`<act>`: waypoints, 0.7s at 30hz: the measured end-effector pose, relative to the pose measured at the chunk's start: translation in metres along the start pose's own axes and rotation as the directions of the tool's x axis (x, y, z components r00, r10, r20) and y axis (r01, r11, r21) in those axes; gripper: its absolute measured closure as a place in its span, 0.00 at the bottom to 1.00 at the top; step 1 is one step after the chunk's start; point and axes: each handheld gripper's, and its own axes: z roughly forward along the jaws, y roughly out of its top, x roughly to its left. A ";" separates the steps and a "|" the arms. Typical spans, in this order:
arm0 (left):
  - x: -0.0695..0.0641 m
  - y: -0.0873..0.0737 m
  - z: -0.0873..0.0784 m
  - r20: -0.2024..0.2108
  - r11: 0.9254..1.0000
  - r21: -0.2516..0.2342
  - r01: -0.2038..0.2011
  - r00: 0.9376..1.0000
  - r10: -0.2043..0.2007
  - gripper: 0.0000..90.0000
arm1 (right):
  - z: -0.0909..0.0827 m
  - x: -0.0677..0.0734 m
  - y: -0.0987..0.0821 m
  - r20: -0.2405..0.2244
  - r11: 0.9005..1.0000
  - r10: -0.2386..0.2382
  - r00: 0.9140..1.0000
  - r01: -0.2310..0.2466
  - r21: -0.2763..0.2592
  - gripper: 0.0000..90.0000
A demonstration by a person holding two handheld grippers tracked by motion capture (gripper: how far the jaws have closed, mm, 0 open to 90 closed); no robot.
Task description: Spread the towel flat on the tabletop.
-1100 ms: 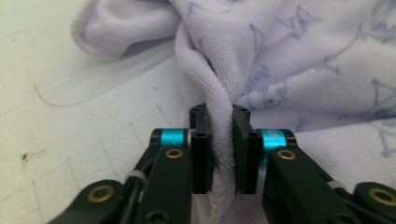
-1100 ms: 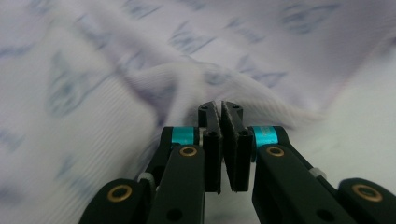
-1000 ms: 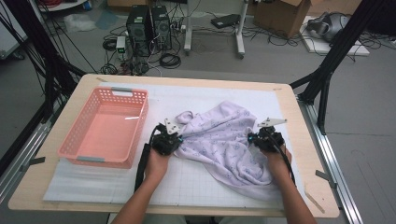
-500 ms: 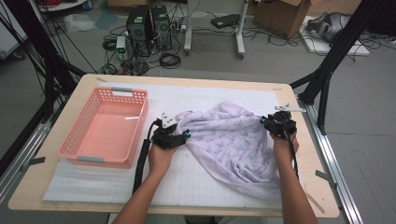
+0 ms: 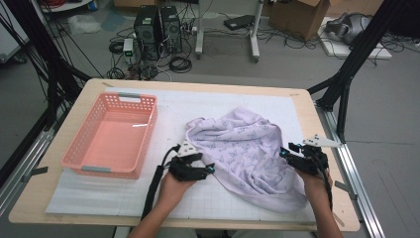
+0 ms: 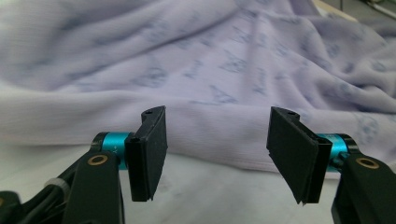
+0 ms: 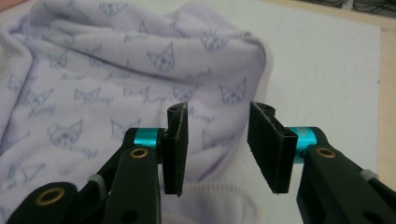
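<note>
Jaws on both of my grippers stand apart with nothing between the pads, and both pairs have just been opening. Left gripper point(image 5: 207, 168) sits at the cloth's left edge, toward the near side of the tabletop point(image 5: 327, 198); its pads face the hem from just in front, not touching it. Right gripper point(image 5: 291, 151) sits at the cloth's right edge, near the tabletop's right side, jaws narrower than the left pair, cloth lying beyond and beneath them.

Lavender cloth point(image 5: 247, 148): soft knit, pale purple, printed all over with small bluish cat-face marks and script. Lies loosely spread and rumpled on the white mat point(image 5: 208, 109), right of centre, running from mid-tabletop down toward the near right corner. Folds bunch along its far and left edges.

High view gives me the layout: pink basket point(image 5: 84, 144) well apart on the left half, both forearms coming in from the near edge, the cloth's whole outline. Left gripper view point(image 6: 217, 154) gives the ribbed hem point(image 6: 210, 140) as a thick band lying on the mat, print blurred. Right gripper view point(image 7: 217, 144) shows the print sharp, a rounded fold at the cloth's far edge, bare mat to the side, and a paler ribbed band below the pads.
</note>
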 end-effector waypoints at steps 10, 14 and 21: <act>-0.043 0.006 0.041 -0.026 0.976 0.093 -0.195 0.980 0.198 0.41 | -0.007 -0.013 -0.014 0.007 0.999 0.047 0.999 -0.047 -0.005 0.62; -0.045 0.005 0.036 -0.014 0.963 0.093 -0.253 0.967 0.256 0.79 | -0.006 -0.013 -0.014 0.007 0.998 0.055 0.998 -0.055 -0.001 0.62; -0.021 0.001 0.013 -0.037 0.974 0.101 -0.205 0.977 0.209 0.91 | -0.008 -0.012 -0.017 0.002 0.998 0.056 0.998 -0.056 -0.002 0.62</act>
